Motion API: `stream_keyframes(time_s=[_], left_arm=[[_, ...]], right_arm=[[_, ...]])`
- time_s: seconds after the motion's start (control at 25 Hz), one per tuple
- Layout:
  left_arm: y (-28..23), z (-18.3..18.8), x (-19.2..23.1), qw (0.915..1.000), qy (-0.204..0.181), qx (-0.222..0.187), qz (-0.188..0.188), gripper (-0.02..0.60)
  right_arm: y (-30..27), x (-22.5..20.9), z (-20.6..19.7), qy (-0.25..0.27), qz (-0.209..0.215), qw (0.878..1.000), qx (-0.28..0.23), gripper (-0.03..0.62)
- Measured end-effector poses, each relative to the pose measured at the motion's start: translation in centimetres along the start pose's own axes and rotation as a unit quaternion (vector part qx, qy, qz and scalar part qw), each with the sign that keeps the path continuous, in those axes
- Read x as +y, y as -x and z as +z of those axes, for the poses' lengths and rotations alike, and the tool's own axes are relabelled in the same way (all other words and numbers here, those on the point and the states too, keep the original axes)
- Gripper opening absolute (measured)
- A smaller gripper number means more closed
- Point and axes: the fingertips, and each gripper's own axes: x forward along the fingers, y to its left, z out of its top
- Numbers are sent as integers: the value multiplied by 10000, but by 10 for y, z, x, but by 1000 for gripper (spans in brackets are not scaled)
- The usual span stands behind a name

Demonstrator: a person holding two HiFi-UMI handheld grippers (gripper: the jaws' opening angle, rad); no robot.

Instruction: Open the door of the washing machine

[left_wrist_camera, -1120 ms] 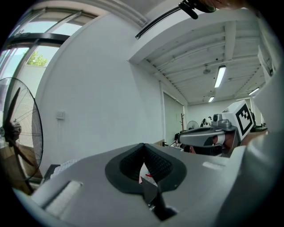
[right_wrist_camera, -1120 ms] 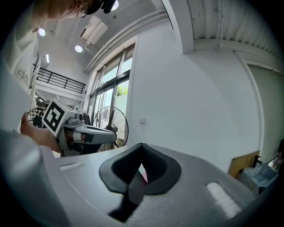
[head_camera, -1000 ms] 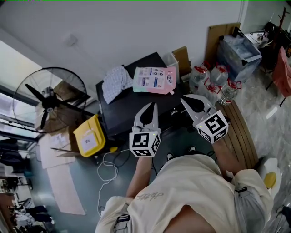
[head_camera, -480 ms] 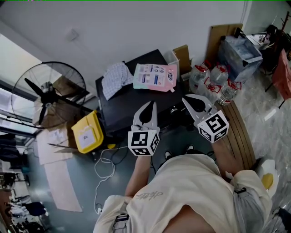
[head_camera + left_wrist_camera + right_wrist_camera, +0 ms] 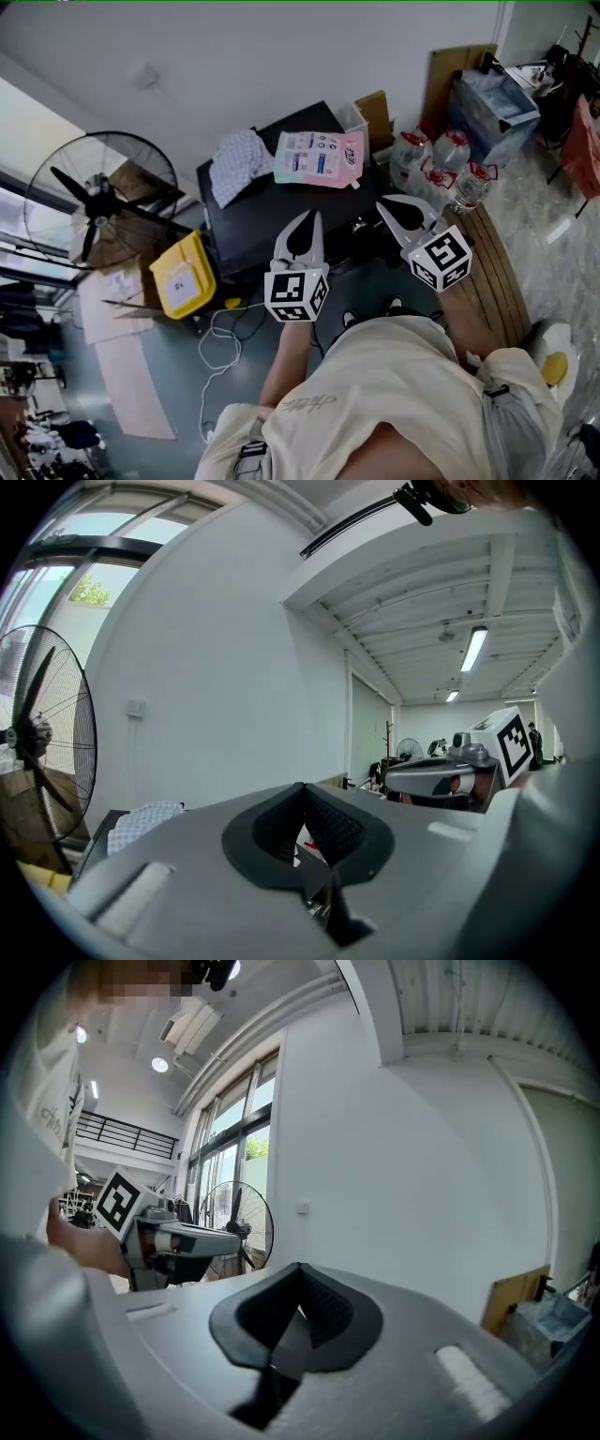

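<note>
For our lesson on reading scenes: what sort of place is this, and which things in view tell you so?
Probably a utility corner of a large, workshop-like hall rather than a home: a big standing fan, a cluster of water jugs, and strip lights overhead.

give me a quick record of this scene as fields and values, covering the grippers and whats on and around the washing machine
left gripper: shut, empty, held in the air over the machine's near side
right gripper: shut, empty, beside the left one
washing machine: black, against the wall; its door cannot be made out from above
on top: checked cloth, pink pouch
to its left: yellow container, standing fan
to its right: water bottles
task state: neither gripper is on the machine
</note>
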Motion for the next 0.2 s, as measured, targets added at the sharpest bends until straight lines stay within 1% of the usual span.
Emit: stream_keyframes(time_s=[0.2], left_arm=[[1, 3, -1, 10000, 1, -16, -12, 17]], right_arm=[[2, 0, 2, 7, -16, 10000, -15, 2]])
